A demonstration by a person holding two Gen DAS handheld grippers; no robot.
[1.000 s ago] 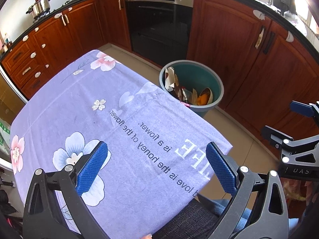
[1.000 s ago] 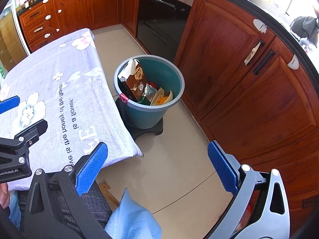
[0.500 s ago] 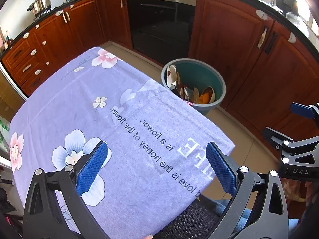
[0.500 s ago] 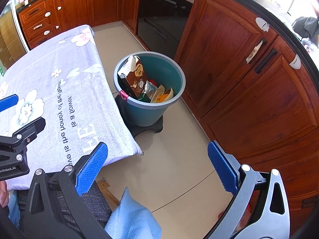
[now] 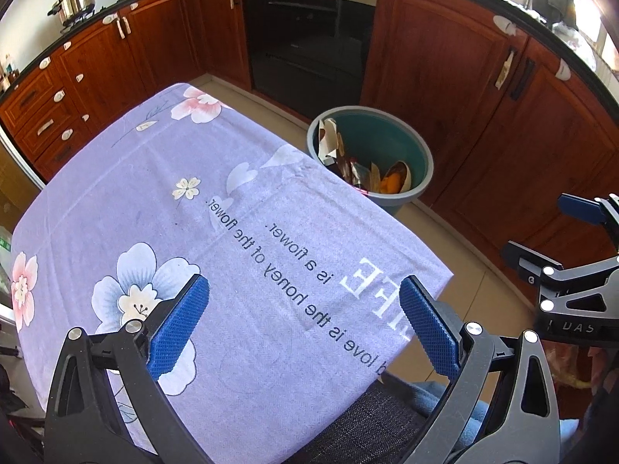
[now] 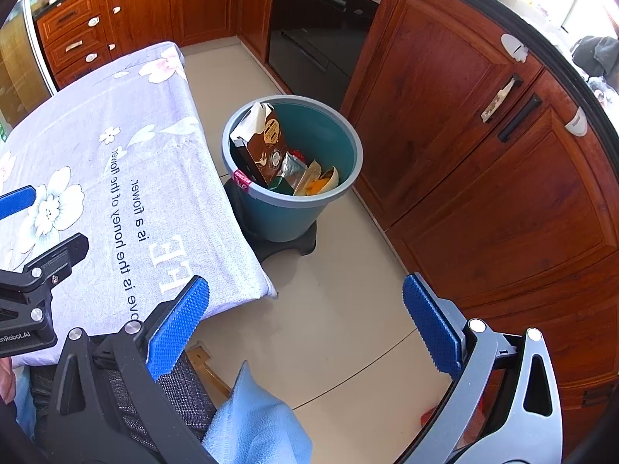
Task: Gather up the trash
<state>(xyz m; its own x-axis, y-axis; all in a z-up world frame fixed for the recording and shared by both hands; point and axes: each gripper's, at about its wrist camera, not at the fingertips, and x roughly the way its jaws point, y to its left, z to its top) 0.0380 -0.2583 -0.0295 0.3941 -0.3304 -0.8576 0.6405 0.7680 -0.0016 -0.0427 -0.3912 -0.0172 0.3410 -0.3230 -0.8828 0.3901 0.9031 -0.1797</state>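
bin (image 6: 293, 178) on floor, R of table (image 6: 116, 162) | trash (image 6: 267, 147) in bin

Left gripper (image 5: 303, 328) with black frame, right gripper (image 6: 305, 319) with silver-grey arm, blue dimpled pads (image 5: 178, 326), round silver screws, white lettering, light blue sleeve (image 6: 255, 425)

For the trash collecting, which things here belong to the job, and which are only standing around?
Belong to the job:
- teal bin on the floor, holding trash
- brown carton in it
- left gripper, open
- right gripper, open

Only standing around:
- floral tablecloth
- oven
- pot
- blue cloth
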